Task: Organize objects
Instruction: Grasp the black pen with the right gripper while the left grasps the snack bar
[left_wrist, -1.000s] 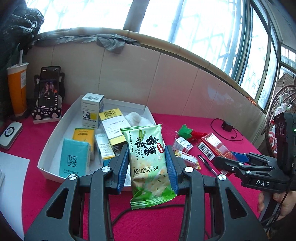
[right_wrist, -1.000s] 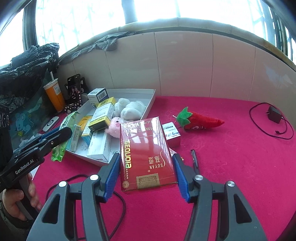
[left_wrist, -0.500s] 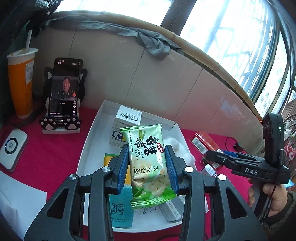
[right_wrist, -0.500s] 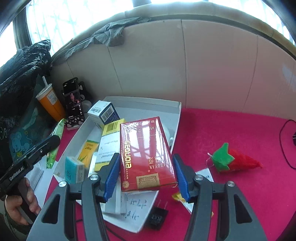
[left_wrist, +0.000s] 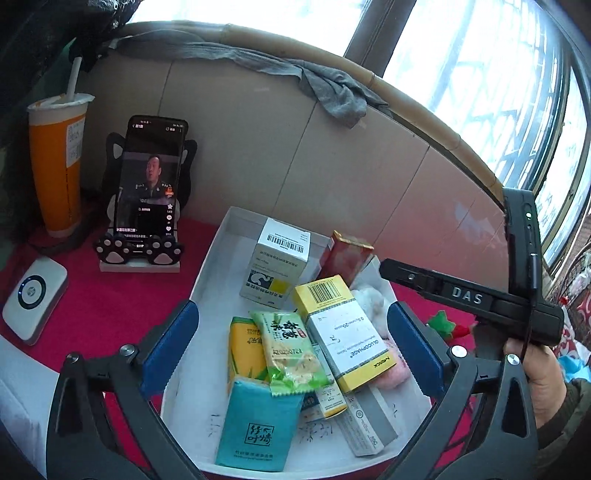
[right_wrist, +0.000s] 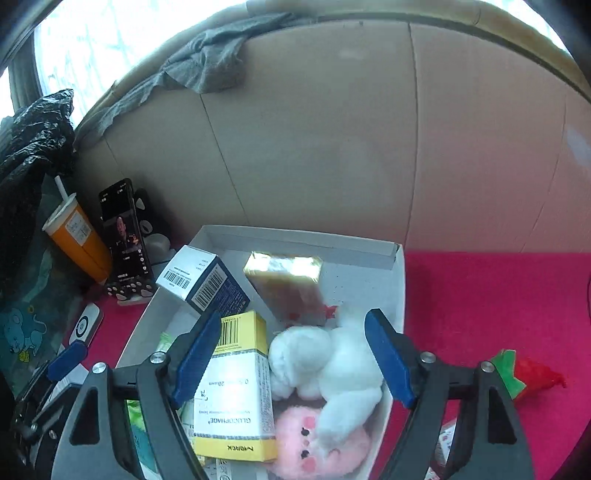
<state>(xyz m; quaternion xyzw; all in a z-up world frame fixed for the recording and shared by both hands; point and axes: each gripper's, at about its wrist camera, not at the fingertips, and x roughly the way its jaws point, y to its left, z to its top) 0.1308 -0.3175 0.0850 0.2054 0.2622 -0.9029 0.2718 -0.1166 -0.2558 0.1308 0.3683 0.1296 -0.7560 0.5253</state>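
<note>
the left gripper (left_wrist: 291, 354) is opening with nothing between its pads; the green snack packet (left_wrist: 290, 352) lies released in the white tray (left_wrist: 221, 254). the right gripper (right_wrist: 291, 356) is opening too, and the red carton (right_wrist: 286, 282), clamped half a second ago, is dropped at the tray's back. both grippers must next be withdrawn toward the strawberry toy (right_wrist: 524, 373), judged still outside.

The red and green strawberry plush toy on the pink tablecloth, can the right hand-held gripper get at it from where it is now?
Probably yes. The strawberry plush toy lies on open cloth just outside the white cardboard tray, with nothing on it. The right hand-held gripper hangs over the tray, jaws opening and gripping nothing, so only a sideways move looks needed.
</note>
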